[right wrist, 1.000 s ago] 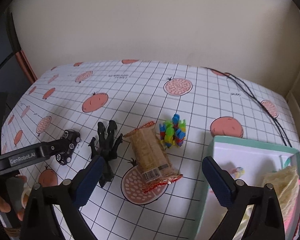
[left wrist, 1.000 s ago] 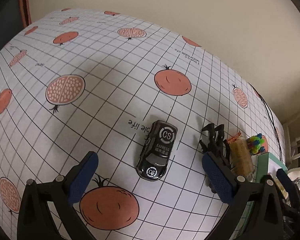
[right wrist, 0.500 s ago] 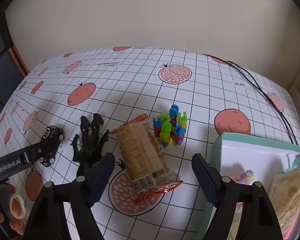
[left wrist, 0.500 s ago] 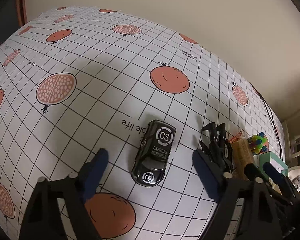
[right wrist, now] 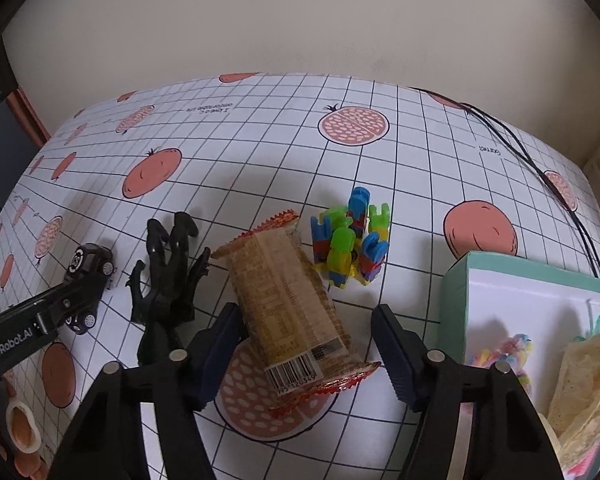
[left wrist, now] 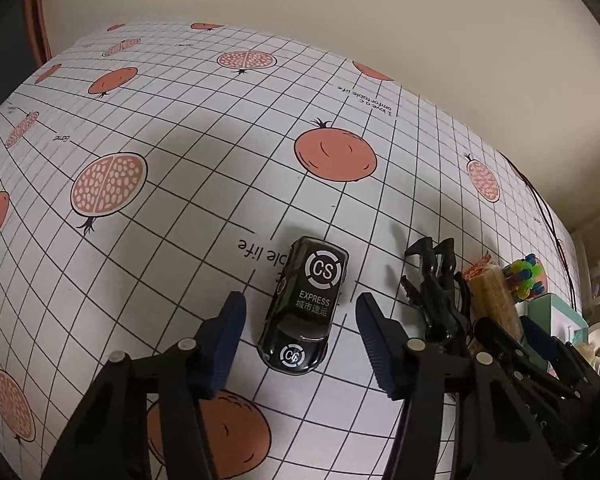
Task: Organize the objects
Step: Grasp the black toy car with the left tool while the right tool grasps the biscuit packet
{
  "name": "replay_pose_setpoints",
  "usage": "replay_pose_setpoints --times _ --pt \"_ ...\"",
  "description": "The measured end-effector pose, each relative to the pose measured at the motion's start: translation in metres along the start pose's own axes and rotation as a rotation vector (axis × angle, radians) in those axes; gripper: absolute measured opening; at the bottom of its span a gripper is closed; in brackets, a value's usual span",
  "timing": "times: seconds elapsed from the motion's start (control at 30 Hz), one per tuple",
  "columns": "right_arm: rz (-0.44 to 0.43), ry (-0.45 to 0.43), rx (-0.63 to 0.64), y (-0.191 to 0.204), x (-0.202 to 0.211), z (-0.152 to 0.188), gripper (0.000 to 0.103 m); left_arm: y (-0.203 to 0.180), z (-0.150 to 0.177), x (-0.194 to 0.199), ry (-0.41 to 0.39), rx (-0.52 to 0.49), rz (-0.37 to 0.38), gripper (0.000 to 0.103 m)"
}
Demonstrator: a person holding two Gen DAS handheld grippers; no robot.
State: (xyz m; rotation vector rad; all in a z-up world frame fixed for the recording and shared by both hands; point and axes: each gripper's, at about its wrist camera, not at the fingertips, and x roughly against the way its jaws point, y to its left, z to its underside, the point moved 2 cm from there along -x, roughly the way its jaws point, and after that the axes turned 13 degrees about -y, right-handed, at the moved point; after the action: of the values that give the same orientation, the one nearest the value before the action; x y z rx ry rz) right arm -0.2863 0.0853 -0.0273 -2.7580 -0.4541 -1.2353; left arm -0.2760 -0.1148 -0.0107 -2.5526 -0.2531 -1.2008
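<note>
Blue-padded jaws of the left gripper (left wrist: 298, 338) have just been closing and are seen partly open, a gap left on each side of the small black toy car with white "CS EXPRESS" markings (left wrist: 304, 312) set between them on the white grid-patterned tablecloth with orange fruit prints (left wrist: 172, 184). The right gripper (right wrist: 306, 346) has likewise been closing; its jaws are half open around the near end of the tan snack bar in a red-edged wrapper (right wrist: 288, 300), the left pad just beside the wrapper, contact not discernible. Left of these jaws lies a black plastic dinosaur figure (right wrist: 164, 280); beyond them, a cluster of coloured plastic pieces (right wrist: 350, 238); to the right, a teal-walled white box (right wrist: 496, 292).
</note>
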Motion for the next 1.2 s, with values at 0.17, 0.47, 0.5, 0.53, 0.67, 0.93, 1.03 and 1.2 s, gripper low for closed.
replay_pose_setpoints --times 0.17,0.47,0.5,0.53,0.67,0.93,1.03,1.2 --pt "0.014 -0.007 0.026 0.004 0.001 0.002 0.061 -0.001 0.001 -0.001 -0.001 -0.015 -0.015 0.054" --pt "0.019 -0.021 0.058 0.009 0.003 0.004 0.047 -0.003 0.001 -0.001 -0.006 -0.041 -0.033 0.054" --pt "0.019 -0.021 0.060 0.010 0.004 0.005 0.045 -0.004 0.002 -0.002 -0.005 -0.046 -0.036 0.054" --pt "0.018 -0.022 0.060 0.010 0.004 0.005 0.044 -0.004 0.002 -0.002 -0.005 -0.052 -0.038 0.054" --pt "0.015 -0.018 0.059 0.010 0.006 0.006 0.043 -0.007 0.003 -0.002 -0.007 -0.074 -0.056 0.052" --pt "-0.007 -0.004 0.042 0.008 0.010 0.010 0.042 -0.006 0.004 0.000 -0.014 -0.093 -0.077 0.044" --pt "-0.021 0.005 0.017 0.005 0.013 0.011 0.042 -0.006 0.005 0.000 -0.015 -0.097 -0.080 0.043" --pt "-0.061 0.018 -0.038 -0.002 0.016 0.012 0.042 -0.007 0.005 0.001 -0.012 -0.101 -0.085 0.040"
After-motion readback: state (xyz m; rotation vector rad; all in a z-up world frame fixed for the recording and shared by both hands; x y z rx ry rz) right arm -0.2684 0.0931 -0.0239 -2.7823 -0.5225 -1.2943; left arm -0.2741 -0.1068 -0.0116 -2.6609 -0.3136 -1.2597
